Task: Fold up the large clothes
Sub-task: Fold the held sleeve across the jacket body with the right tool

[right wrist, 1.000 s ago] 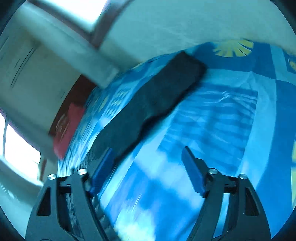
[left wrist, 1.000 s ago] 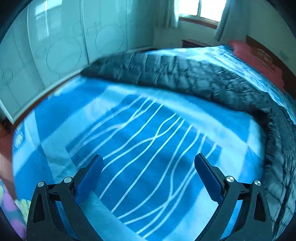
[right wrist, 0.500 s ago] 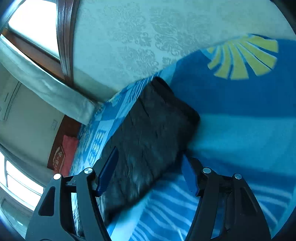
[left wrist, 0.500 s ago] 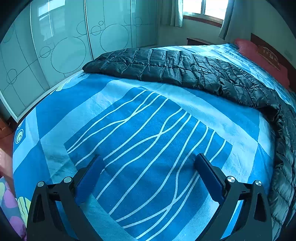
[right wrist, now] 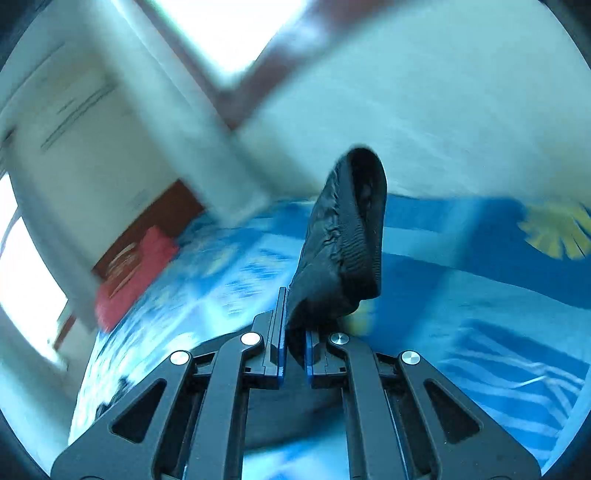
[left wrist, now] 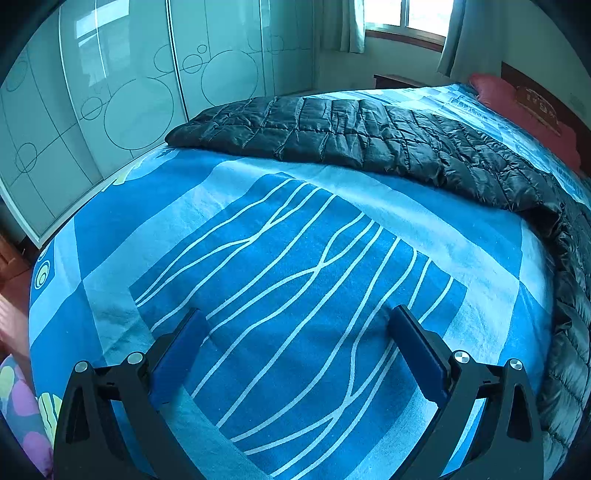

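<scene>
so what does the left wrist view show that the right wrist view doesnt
Only the left wrist view shows the wardrobe doors with circle patterns, the long stretch of the black quilted jacket lying across the bed, and the left tongs open over bare blanket with nothing between them.

Only the right wrist view shows the right tongs, which have just closed on the jacket's ribbed cuff, lifted off the bed, plus a yellow sun print.

Both show the blue blanket, the red pillow and a window.

Glossy circle-patterned wardrobe doors (left wrist: 147,99); bright curtained window (left wrist: 402,16); perhaps a wooden headboard (left wrist: 546,99).
</scene>
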The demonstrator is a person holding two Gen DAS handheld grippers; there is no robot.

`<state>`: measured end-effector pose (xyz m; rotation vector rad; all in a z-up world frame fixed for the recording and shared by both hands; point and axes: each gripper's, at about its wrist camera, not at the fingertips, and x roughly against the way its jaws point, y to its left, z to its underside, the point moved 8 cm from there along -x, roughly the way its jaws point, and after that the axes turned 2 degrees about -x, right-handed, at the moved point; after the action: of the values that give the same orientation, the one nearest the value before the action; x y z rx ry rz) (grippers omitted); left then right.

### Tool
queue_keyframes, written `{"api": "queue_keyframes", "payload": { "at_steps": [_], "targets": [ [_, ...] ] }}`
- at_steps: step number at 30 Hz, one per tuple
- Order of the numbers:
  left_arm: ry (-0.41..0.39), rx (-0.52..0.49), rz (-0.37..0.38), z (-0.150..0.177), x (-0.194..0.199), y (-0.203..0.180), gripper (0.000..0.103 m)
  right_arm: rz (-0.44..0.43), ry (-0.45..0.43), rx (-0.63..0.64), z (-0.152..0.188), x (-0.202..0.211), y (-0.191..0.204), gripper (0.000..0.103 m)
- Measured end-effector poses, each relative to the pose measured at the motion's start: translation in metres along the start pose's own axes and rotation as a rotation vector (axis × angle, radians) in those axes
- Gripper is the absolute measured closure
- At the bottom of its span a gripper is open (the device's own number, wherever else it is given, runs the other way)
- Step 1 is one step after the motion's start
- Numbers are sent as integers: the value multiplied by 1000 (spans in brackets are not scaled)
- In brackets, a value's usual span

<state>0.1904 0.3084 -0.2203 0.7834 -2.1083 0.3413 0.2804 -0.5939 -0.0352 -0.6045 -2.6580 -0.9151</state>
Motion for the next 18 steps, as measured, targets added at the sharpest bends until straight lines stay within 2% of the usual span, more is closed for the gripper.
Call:
{"api": "queue_keyframes", "payload": {
  "at_steps": [4,8,11,18],
  "targets": [
    [-1,1,0,1,1,0,4,-132,53,127,34,5,108,96],
    [-4,1,0,1,0,0,4,-237,137,247,95,0,214,96],
    [-5,1,-1,1,0,0,4,-294,205,304,147,1,272,96],
    [-13,6,10,2,1,2,4,-371,341,423,260,0,376,96]
  ]
}}
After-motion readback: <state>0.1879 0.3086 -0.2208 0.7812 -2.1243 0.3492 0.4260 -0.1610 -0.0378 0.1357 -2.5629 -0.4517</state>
